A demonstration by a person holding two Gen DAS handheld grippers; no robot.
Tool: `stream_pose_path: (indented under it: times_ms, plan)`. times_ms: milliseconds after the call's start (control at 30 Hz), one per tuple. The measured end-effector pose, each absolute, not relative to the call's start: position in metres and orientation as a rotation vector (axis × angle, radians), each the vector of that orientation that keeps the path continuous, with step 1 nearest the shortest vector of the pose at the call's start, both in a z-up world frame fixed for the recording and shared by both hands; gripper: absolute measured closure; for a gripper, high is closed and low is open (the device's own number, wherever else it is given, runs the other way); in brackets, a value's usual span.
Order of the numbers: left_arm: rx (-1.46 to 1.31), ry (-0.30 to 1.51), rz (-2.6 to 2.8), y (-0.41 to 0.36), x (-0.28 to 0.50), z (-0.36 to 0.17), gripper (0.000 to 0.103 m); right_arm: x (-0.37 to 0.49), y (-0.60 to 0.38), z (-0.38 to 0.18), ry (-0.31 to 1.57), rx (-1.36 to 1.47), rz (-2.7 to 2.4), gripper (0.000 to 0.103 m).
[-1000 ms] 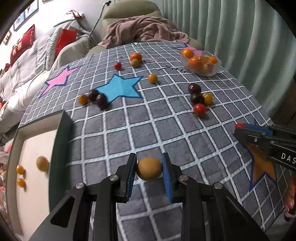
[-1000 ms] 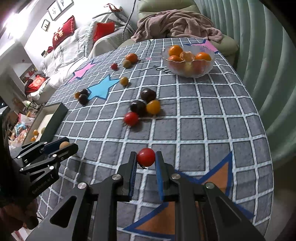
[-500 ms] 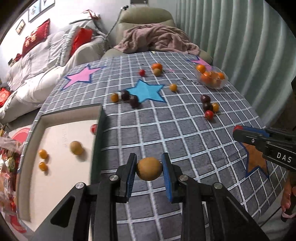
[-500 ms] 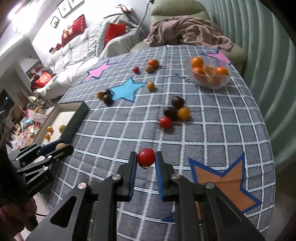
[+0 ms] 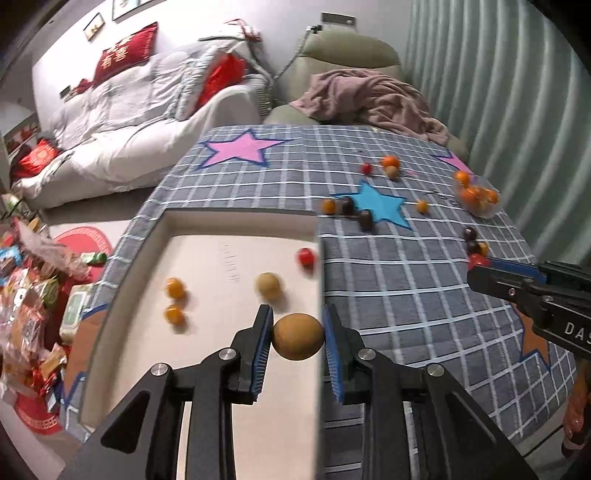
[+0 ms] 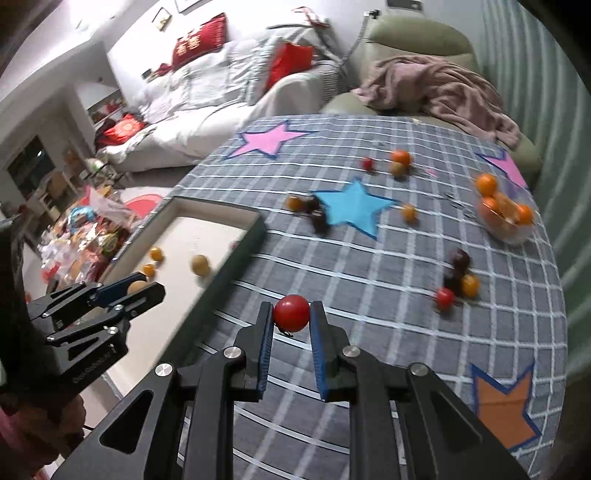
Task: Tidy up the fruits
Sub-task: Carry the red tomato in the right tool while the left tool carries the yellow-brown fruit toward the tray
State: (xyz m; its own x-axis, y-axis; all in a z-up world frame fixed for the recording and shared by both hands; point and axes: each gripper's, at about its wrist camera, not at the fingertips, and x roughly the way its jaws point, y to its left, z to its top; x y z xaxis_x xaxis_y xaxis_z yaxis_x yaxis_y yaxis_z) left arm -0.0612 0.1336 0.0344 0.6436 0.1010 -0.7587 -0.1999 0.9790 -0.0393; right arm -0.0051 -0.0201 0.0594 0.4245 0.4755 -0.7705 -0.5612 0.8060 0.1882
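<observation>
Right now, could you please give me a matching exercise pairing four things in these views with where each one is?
Things:
1. brown round fruit
2. red cherry tomato
3. oranges
4. pink blanket

Places:
A. in the clear bowl on the tablecloth
B. draped over the green armchair
C. between the fingers of the left gripper, at the white tray's edge
D. between the fingers of the right gripper, above the checked tablecloth

Pairs: 1-C, 2-D, 3-A, 4-B

Grey checked tablecloth [image 5: 406,280], pink, blue, orange stars.
</observation>
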Motion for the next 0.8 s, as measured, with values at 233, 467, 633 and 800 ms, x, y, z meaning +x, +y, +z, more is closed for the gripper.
stream_pose_path:
  times_ms: [233,467,633,800]
  plan:
    - [-0.142,0.869,0.266,0.18,-0.07,0.022,0.074,-0.009,0.04,0.059,0.943,-0.153,0.73,0.082]
    - [-0.163,0.924,0.338,0.215,-0.073,0.0,0.074,-0.011,0.095,0.042,1.0,-0.19,0.805,0.082]
    - [-0.173,0.954,0.362,0.226,-0.071,-0.014,0.074,-0.009,0.123,0.027,1.037,-0.217,0.836,0.082]
    - [-0.17,0.968,0.374,0.231,-0.07,-0.022,0.074,-0.005,0.142,0.016,1.058,-0.243,0.845,0.082]
